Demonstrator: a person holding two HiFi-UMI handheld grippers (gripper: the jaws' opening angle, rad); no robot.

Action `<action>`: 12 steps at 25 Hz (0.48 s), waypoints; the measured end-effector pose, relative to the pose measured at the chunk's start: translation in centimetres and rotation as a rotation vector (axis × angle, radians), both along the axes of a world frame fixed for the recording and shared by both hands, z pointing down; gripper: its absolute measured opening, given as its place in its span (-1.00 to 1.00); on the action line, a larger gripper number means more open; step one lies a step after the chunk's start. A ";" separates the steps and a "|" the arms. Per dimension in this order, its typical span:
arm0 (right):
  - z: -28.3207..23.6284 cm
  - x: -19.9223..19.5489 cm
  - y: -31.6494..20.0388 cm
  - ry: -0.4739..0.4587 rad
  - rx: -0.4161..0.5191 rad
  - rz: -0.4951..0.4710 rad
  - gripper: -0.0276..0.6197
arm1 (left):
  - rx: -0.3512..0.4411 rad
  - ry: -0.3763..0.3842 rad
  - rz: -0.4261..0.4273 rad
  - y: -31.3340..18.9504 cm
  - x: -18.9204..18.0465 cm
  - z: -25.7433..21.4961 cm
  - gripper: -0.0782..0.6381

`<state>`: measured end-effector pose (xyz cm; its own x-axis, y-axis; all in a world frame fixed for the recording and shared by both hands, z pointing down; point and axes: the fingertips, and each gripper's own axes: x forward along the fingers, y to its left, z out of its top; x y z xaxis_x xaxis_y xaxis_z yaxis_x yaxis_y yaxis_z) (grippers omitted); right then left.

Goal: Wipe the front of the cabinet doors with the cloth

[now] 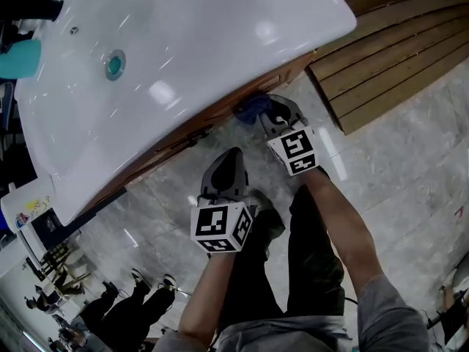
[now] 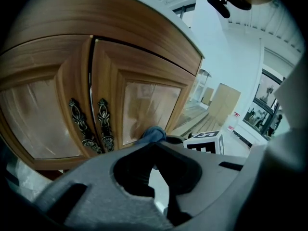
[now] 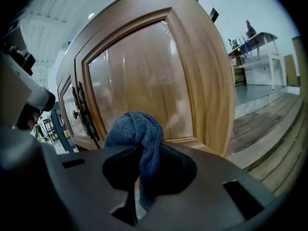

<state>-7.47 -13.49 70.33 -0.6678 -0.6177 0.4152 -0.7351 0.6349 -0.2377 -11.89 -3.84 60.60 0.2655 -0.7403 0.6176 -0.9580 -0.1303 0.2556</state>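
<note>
Cloth [image 3: 137, 129], blue towelling, bunched into a wad; pinched in right gripper [image 3: 140, 174], jaws clamped on its lower folds, upper part bulging out past the tips. Wad sits against the lower part of the right cabinet door [image 3: 144, 76], on or just at the glossy inset panel near its bottom rail; actual contact can't be confirmed.

Head view: right gripper [image 1: 281, 118] pushed in under the white basin [image 1: 183, 42], cloth [image 1: 253, 107] showing as a blue patch at the cabinet front. Left gripper [image 1: 223, 173] held back from the cabinet, nearer the person, over the grey tiled floor [image 1: 381, 167].

Left gripper view: left gripper [image 2: 156, 179] jaws a narrow slit apart, nothing between them, touching nothing. Beyond it, 2 wooden doors [image 2: 91, 95] with 2 ornate dark metal handles [image 2: 79, 124] side by side at the centre seam. Cloth [image 2: 153, 134] visible low on the right door, right of the handles.
</note>
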 end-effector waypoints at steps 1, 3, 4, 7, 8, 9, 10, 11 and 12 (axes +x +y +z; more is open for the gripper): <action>0.0 0.4 -0.3 -0.002 0.003 0.006 -0.77 | 0.000 -0.001 0.005 -0.2 0.4 0.0 -0.76; 0.1 1.2 -0.6 -0.005 0.009 0.016 -0.77 | -0.001 -0.003 0.015 -0.6 1.0 0.0 -0.76; 0.2 1.6 -0.8 -0.004 0.010 0.019 -0.77 | -0.002 -0.004 0.018 -0.8 1.3 0.0 -0.76; 0.3 3.0 -1.4 0.000 0.005 0.037 -0.77 | -0.002 -0.002 0.024 -1.6 2.2 0.1 -0.76; 0.3 3.5 -1.6 -0.001 0.004 0.044 -0.77 | -0.001 -0.002 0.028 -1.9 2.5 0.1 -0.76; 0.3 4.0 -1.9 -0.001 0.005 0.050 -0.77 | 0.001 -0.001 0.031 -2.2 2.9 0.1 -0.76; 0.4 4.5 -2.1 0.002 0.007 0.054 -0.77 | 0.002 0.000 0.035 -2.5 3.2 0.1 -0.76; 0.5 5.0 -2.4 0.006 0.008 0.057 -0.77 | 0.003 0.001 0.038 -2.8 3.5 0.2 -0.76; 0.6 5.5 -2.6 0.010 0.009 0.060 -0.77 | 0.004 0.003 0.040 -3.1 3.8 0.2 -0.76</action>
<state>-1.94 -16.13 70.89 -0.6250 -0.6605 0.4162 -0.7745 0.5915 -0.2242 -8.04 -6.95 60.85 0.2970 -0.7312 0.6141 -0.9512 -0.1697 0.2579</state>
